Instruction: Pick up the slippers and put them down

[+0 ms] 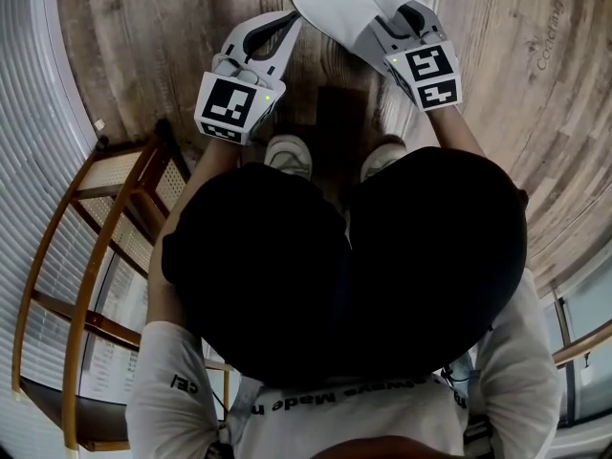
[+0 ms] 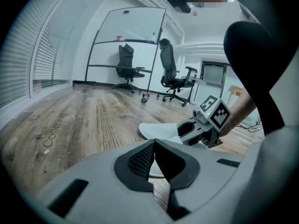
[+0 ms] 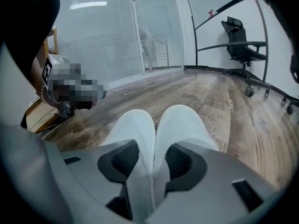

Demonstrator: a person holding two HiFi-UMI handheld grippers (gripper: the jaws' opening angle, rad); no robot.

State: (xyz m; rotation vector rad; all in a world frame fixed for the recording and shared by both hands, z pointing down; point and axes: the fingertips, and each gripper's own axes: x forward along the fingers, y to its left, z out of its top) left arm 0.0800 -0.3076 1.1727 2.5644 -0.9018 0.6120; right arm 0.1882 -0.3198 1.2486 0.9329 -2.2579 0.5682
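We see the pair of white fabric slippers lying side by side on the grey-brown wooden plank floor, their adjoining edges between the parted jaws of our right gripper, while our left gripper sits just beside, jaws together and empty.

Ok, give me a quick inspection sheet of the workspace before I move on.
Surface: wooden floor, bare boards.
Job's things: two white slippers side by side on the floor, toes pointing away from the person.
Clutter: nothing seen.
Grippers: right gripper open, jaws astride the slippers' meeting inner edges; left gripper shut, empty, off to their side.
Cables: a thin dark lead seems to lie on the floor, far off.
Surroundings: office chairs, whiteboard, window blinds, wood-and-cane rack.
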